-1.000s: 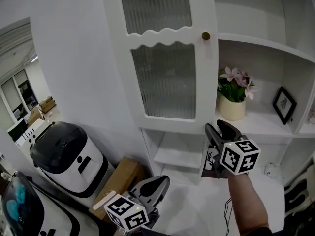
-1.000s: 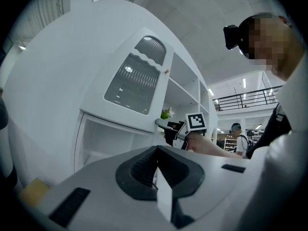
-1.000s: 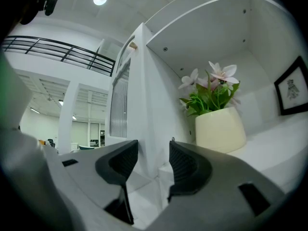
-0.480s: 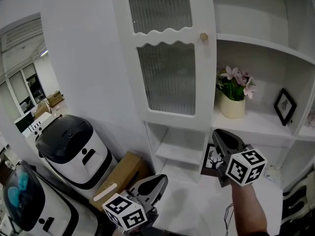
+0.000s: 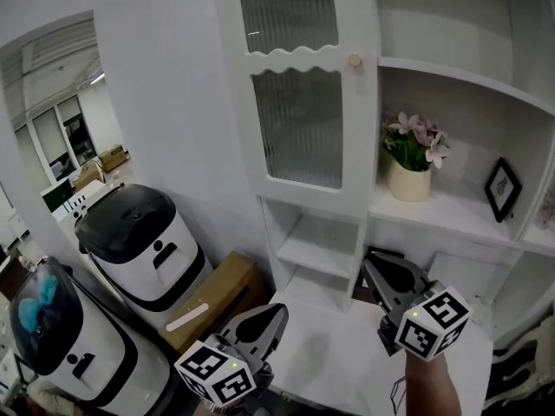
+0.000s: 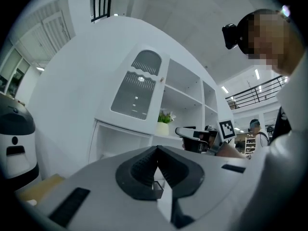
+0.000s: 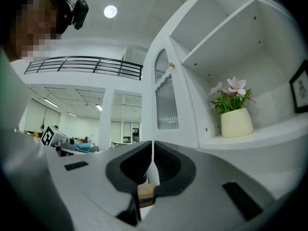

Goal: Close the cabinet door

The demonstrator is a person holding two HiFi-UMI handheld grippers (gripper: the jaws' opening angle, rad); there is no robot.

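Observation:
The white cabinet door [image 5: 303, 120] has ribbed glass panes and a small round knob [image 5: 355, 60]. It covers the upper left column of the cabinet, and I cannot tell whether a gap remains at its knob edge. The right gripper view shows the door [image 7: 166, 105] almost edge-on. My right gripper [image 5: 375, 265] hangs low in front of the lower shelves, well below the knob. Its jaws have just closed and are shut [image 7: 152, 146] with nothing between them. My left gripper [image 5: 276, 312] is lower left, shut and empty [image 6: 157, 150].
A cream pot of pink flowers [image 5: 409, 180] and a small framed picture [image 5: 501, 189] stand on the open shelf to the door's right. Two white-and-black machines [image 5: 143, 245] [image 5: 61, 345] and a cardboard box [image 5: 217, 297] are on the floor at left.
The right gripper's jaws were apart a second ago and are now together. Both grippers have drawn back and lower from the cabinet. The head view has shifted, so the door sits further right.

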